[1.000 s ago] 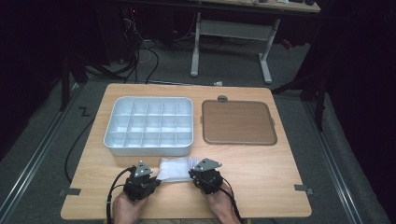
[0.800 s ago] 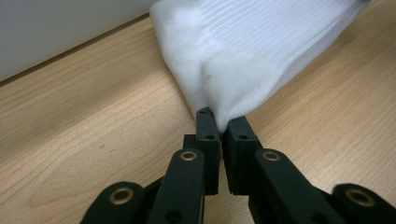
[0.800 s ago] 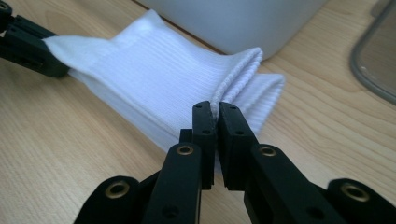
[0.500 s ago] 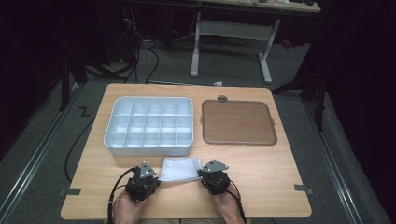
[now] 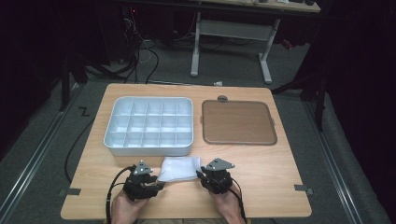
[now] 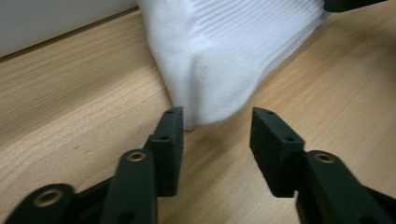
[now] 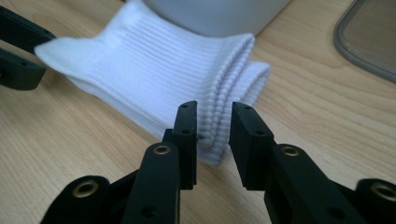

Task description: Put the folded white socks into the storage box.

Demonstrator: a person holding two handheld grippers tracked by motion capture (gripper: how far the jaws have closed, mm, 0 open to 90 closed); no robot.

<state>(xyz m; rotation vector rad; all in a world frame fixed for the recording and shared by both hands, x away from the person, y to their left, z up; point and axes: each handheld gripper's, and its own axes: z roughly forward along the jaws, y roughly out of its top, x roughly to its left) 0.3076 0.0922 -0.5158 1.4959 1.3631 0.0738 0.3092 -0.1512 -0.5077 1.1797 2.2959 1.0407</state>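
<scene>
Socks (image 5: 180, 168), white and ribbed, lie folded in one stack on the table (image 5: 280, 172), between the two grippers and just in front of the tray (image 5: 149, 125); the right gripper view shows two cuff edges, one upon the other, so a pair by the look of it. One tray stands on the table's left half, white, split into compartments, five across and four deep. One lid (image 5: 238, 122), brown and flat, lies just right of it, apart from it.

Left gripper (image 6: 217, 133): its jaws have just been opening and now stand fairly wide, with the heel end of the socks (image 6: 219, 60) reaching between the tips; the pads do not press it. Right gripper (image 7: 214, 126): its jaws have just been opening too and stand narrow, with the cuff (image 7: 217, 112) in the gap between them, a sliver of space on each side. Two hands hold the grippers at the table's near edge.
</scene>
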